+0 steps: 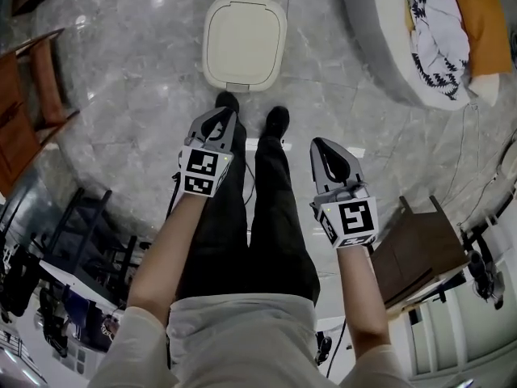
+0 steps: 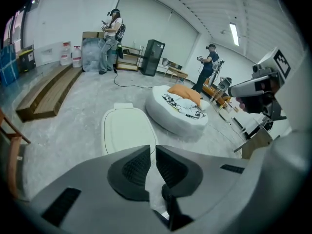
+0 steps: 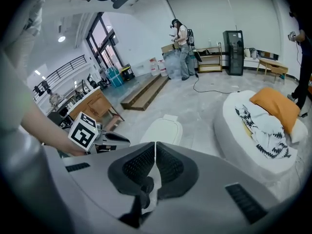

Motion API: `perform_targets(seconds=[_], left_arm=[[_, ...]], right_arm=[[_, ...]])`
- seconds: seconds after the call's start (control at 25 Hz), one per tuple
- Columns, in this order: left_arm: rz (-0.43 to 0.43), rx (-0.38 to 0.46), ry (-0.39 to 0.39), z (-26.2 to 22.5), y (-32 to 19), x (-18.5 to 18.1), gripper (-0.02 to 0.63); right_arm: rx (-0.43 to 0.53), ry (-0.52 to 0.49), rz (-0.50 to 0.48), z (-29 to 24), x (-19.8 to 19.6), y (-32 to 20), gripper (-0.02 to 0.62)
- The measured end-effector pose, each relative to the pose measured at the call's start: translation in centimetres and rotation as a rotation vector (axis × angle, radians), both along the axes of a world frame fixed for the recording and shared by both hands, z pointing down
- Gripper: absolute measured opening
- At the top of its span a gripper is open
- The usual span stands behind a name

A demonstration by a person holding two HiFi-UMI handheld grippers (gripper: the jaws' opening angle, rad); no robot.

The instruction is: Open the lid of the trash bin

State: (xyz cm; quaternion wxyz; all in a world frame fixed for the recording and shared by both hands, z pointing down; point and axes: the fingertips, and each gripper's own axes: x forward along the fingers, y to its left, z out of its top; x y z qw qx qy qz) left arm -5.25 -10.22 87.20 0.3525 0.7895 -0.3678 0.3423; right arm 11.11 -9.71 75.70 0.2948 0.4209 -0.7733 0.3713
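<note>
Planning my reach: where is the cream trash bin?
In the head view, the cream rounded trash bin stands top centre on the grey floor, just beyond the person's black shoes.

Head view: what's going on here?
A person stands over a cream trash bin on the grey floor, with one tool in each hand. The left tool and right tool are both shut and empty, and both are short of the bin, touching nothing. The lid lies closed, so the opening has not begun.
</note>
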Motion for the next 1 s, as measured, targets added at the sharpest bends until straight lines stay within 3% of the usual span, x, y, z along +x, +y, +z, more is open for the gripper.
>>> perform_targets(seconds=[0.32,0.4,0.44,1.0], left_arm=[[0.005,-0.042,-0.074,6.9,0.9,0.1,0.033],[0.010,-0.062,-0.098,8.2,1.3,0.0,0.108],[0.005,-0.073,-0.107,8.7,1.5,-0.1,0.112],[-0.055,-0.104,-0.201,13.2,0.5,0.1,0.112]], right_arm=[[-0.040,-0.013,0.006,4.5,-0.1,1.3,0.031],[-0.044,-0.020,0.001,5.2,-0.3,1.6,0.031],[-0.044,-0.023,-0.003,5.5,-0.4,1.6,0.031],[-0.071,-0.032,0.038,8.6,0.1,2.2,0.031]])
